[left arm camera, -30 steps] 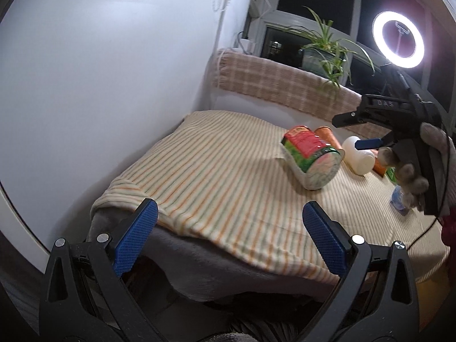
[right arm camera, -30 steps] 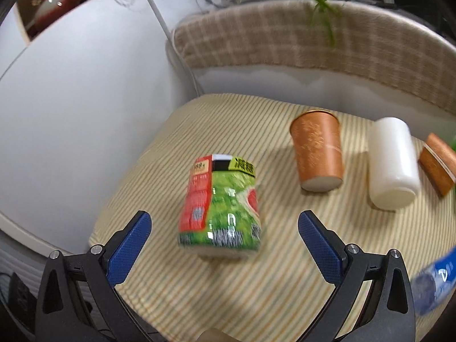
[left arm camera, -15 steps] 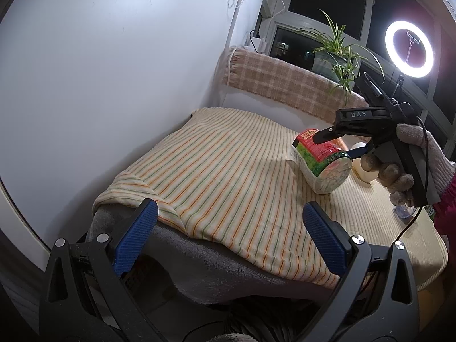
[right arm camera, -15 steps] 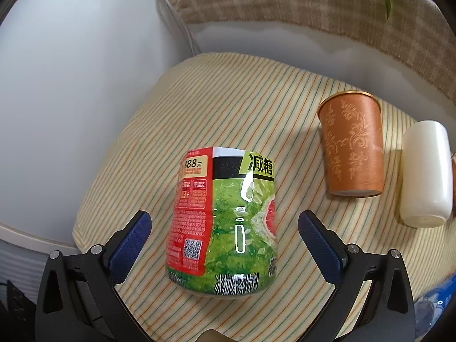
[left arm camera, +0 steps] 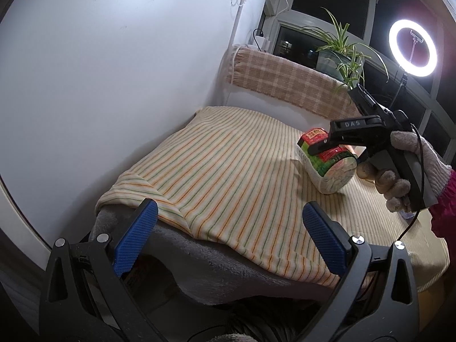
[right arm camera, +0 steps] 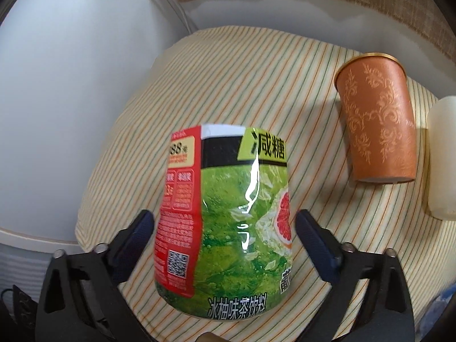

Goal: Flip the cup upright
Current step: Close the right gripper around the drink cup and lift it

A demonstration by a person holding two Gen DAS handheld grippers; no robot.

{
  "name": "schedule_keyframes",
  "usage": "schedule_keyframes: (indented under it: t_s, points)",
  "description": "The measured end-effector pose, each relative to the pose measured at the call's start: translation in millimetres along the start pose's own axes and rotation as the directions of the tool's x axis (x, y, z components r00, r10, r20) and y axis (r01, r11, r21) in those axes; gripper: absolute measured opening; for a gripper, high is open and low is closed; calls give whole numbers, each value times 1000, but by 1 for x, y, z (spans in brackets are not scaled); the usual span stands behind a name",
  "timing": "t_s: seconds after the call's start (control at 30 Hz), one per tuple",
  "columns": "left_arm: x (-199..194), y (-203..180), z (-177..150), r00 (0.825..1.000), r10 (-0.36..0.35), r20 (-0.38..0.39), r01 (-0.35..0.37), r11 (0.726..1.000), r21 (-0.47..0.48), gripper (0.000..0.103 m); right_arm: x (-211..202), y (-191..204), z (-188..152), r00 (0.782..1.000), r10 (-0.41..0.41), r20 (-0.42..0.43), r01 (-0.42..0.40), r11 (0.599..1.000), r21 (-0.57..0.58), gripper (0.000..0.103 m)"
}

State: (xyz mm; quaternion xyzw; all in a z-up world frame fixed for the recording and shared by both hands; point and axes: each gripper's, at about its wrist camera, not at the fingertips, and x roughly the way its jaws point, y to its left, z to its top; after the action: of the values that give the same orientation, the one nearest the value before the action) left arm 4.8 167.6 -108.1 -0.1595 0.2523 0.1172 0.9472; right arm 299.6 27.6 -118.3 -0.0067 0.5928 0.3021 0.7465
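Observation:
A green and red printed cup [right arm camera: 228, 222] lies on its side on the striped cloth [right arm camera: 228, 71], wide end toward the right wrist camera. My right gripper [right arm camera: 223, 219] is open and straddles the cup, one blue finger close to each side; I cannot tell if they touch. In the left wrist view the same cup [left arm camera: 330, 171] lies at mid right, with the right gripper, held by a gloved hand [left arm camera: 404, 171], reaching over it. My left gripper [left arm camera: 229, 208] is open and empty, back at the table's near edge, well short of the cup.
An orange patterned cup [right arm camera: 376, 125] and a white cylinder [right arm camera: 441, 156] lie on their sides right of the green cup. A white wall borders the left. A plaid cloth [left arm camera: 285, 79], a plant [left arm camera: 342, 54] and a ring light [left arm camera: 412, 48] stand behind.
My right gripper has moved forward and down until its fingers sit on either side of the green cup. The left gripper has drawn back slightly. The cup has not moved.

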Motion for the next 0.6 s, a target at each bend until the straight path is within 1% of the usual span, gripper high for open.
schedule_keyframes:
  t_s: [0.07, 0.27, 0.33, 0.47, 0.6]
  points:
    - [1, -1, 1, 1000, 0, -2, 0, 1000, 1, 103, 1, -3, -2, 1000, 17, -5, -17, 1000, 12, 86]
    - [3, -3, 2, 1000, 5, -8, -5, 1000, 21, 103, -5, -7, -11, 999, 38, 16, -38, 999, 9, 86]
    - [4, -4, 4, 1000, 4, -8, -4, 1000, 24, 103, -8, -10, -16, 998, 58, 29, -59, 998, 11, 86]
    - [4, -8, 4, 1000, 6, -9, -6, 999, 42, 103, -18, -14, -26, 994, 84, 71, -85, 996, 5, 86]
    - [3, -16, 6, 1000, 4, -7, -3, 998, 58, 103, -39, -19, -41, 983, 128, 128, -131, 991, 10, 86]
